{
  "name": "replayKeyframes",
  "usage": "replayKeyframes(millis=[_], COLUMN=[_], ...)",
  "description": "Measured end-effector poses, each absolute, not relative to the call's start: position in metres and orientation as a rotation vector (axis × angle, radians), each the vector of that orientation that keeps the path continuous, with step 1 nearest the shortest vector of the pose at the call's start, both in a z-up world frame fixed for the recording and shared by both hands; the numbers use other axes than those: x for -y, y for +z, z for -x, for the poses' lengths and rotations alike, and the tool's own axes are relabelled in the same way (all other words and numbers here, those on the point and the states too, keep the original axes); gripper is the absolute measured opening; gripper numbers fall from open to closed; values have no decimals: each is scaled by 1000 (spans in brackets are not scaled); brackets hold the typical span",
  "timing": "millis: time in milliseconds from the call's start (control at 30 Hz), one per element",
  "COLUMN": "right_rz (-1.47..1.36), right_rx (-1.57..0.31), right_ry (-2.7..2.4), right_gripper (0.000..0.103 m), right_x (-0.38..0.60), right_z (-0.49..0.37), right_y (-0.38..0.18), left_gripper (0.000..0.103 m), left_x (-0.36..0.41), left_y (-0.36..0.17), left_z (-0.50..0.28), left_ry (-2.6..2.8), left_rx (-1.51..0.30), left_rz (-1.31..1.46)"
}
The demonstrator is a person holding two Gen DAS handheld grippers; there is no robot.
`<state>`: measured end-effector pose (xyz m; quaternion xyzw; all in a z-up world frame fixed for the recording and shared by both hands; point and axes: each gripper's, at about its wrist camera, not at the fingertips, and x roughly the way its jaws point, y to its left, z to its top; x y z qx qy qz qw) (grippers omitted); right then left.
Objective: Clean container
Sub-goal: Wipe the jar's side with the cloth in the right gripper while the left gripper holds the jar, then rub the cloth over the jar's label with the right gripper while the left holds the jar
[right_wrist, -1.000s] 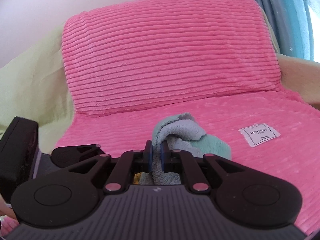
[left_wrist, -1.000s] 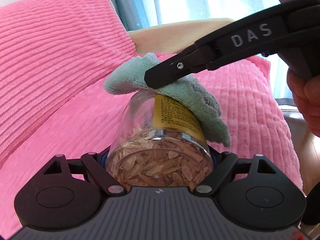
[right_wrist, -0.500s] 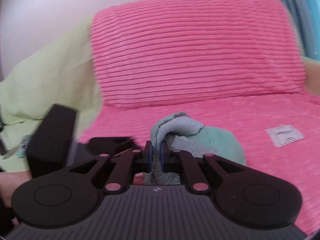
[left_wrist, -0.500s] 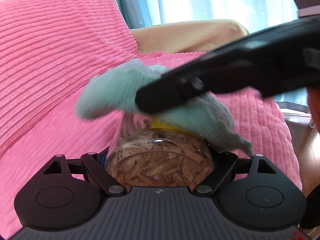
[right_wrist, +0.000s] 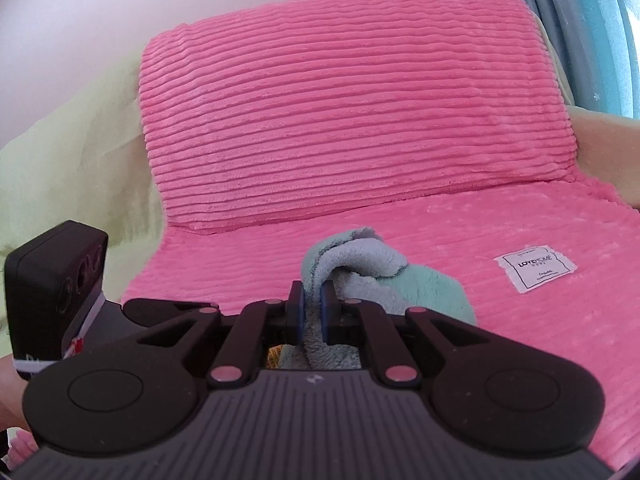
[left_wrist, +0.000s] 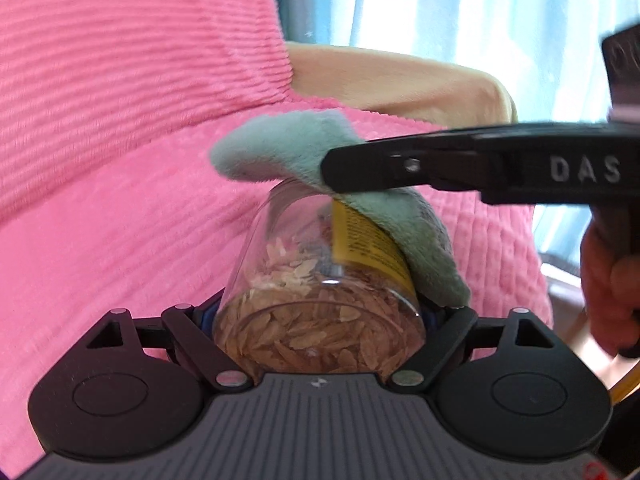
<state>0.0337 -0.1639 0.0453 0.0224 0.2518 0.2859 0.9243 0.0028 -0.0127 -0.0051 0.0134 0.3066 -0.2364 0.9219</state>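
You are clamping the clear plastic jar of pale dried flakes with the yellow label (left_wrist: pixel 320 280) in the left gripper (left_wrist: pixel 318 316), its fingers spread wide and closed against the jar's two sides, so the jar is projecting forward above the pink ribbed plush blanket (left_wrist: pixel 100 208). You are pinching the soft teal-and-grey microfibre cloth (right_wrist: pixel 360 264) in the right gripper (right_wrist: pixel 311 304), jaws nearly together on a fold, with the cloth draping over the jar's far end and right side.
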Motion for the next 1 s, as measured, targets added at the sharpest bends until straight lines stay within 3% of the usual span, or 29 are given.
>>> replayKeyframes(millis=[167,433,1000], right_rz=[-30,-12,1], right_rx=[-512,-509,-520], right_ry=[573,520,623], right_gripper=[5,6,5], right_x=[162,167,162], right_z=[-32,-33,-20], right_y=[46,50,54], left_gripper=[85,85,85], left_x=[13,42,64], left_y=[-4,-6,-5], left_z=[-1,17,16], left_ry=[-487,-482,-451], left_rx=[-621,-518,-531], left_rz=[-46,-348,-362])
